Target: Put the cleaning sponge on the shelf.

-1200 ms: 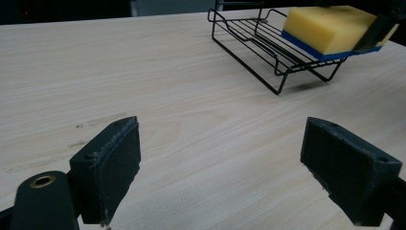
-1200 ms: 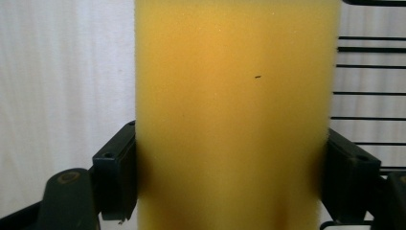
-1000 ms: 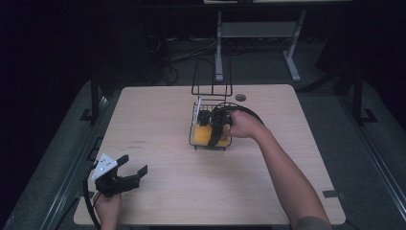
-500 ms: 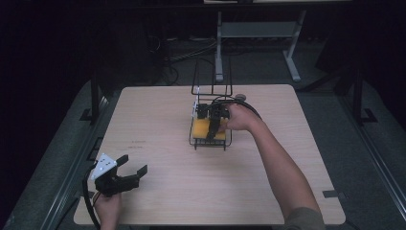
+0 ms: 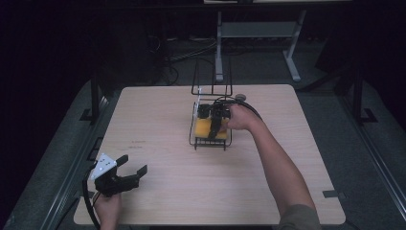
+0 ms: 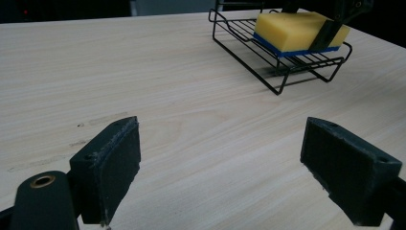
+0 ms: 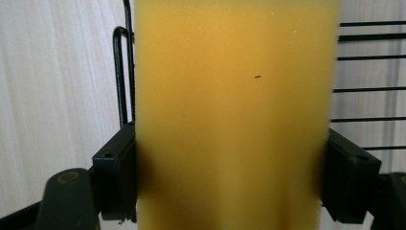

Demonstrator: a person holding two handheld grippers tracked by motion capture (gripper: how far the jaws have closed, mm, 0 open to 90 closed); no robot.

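Observation:
A yellow sponge with a blue underside lies in a black wire rack at mid-table. My right gripper reaches down into the rack, jaws pressed on both sides of the sponge. My left gripper rests low near the table's front left corner, open and holding nothing. In the left gripper view its jaws stand wide apart over bare wood, with the rack and sponge farther off.
The rack's tall wire handle rises at its far end. A small dark disc lies behind the rack. The wooden table has bare space left of the rack. A metal stand is on the floor beyond.
My right hand has shifted slightly toward the far side of the rack, the sponge still between its jaws. The left gripper has not moved.

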